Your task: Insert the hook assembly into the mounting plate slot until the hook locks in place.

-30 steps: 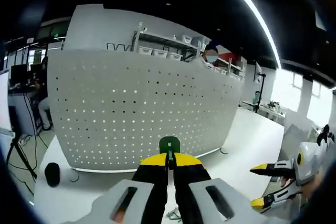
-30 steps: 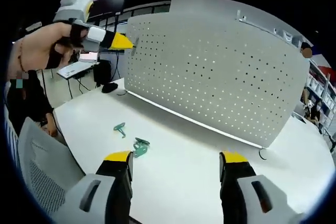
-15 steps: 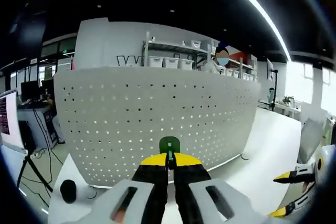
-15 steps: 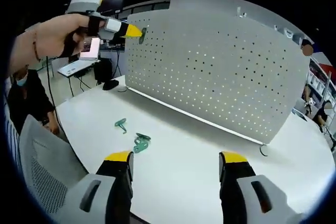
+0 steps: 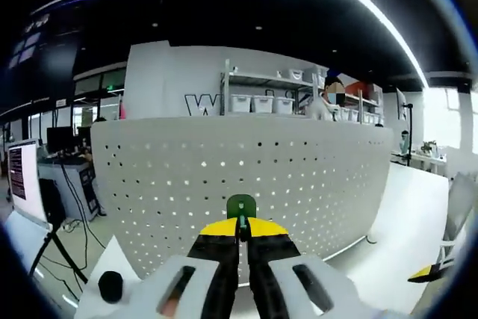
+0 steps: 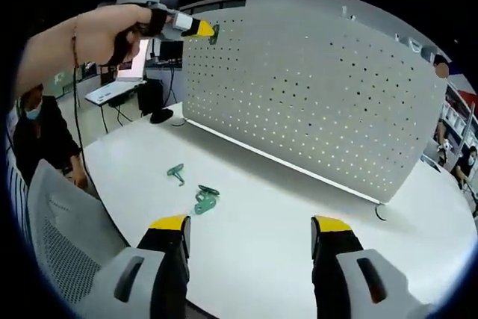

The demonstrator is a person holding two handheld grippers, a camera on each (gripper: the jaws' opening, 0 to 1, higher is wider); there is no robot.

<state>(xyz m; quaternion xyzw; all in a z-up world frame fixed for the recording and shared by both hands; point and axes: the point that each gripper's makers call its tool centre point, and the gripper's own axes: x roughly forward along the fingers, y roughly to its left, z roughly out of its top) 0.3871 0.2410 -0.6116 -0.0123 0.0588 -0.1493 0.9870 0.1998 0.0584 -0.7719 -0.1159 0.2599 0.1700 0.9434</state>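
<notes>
In the left gripper view, the left gripper rises from the bottom centre of the frame with its two yellow-tipped jaws pressed narrow together on a small green hook assembly. The round green head of the hook stands just above the jaw tips, in front of the lower middle of the white perforated mounting plate, which fills the middle of the frame. I cannot tell whether the hook touches the plate. A black round object lies on the white table at the lower left.

In the right gripper view, the right gripper is at the bottom, its jaws wide apart and holding nothing. The left gripper appears at the upper left, held by a hand, with the green hook at its tip, right at the upper left corner of the mounting plate. On the table, in the lower left part of the frame, lie two spare green hooks, near each other and well apart from the plate. A grey mesh chair is at the lower left edge.
</notes>
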